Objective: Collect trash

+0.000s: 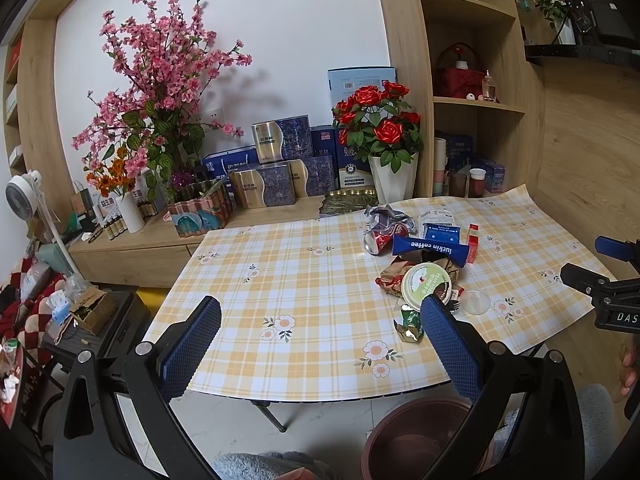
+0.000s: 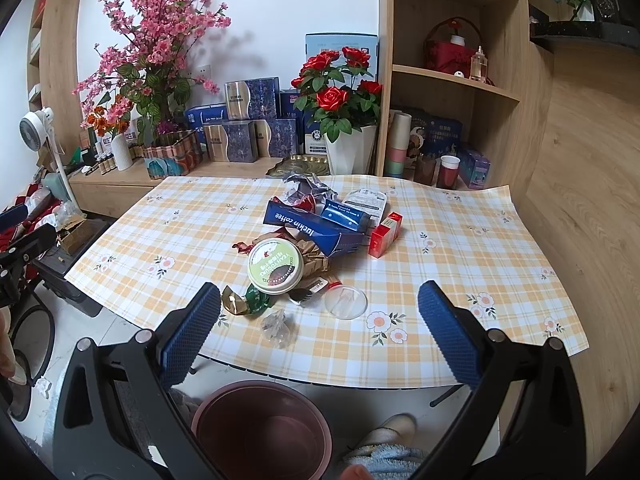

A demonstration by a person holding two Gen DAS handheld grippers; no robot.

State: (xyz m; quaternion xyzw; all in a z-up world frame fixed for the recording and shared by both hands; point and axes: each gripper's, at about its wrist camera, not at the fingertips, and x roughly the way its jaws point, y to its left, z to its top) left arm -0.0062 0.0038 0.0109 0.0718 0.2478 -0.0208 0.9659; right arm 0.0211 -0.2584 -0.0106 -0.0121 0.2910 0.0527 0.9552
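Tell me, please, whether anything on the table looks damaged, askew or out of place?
Yes. A crushed red can lies on its side behind the blue Luckin coffee box, which is torn open at one end. Crumpled wrappers and a round lidded tub are heaped mid-table, and the tablecloth curls up along the far edge.

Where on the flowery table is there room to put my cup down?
The tablecloth is bare on its left half, between the wooden sideboard and the near edge. Its far right corner past the red box is free too. The middle is crowded around the round lid.
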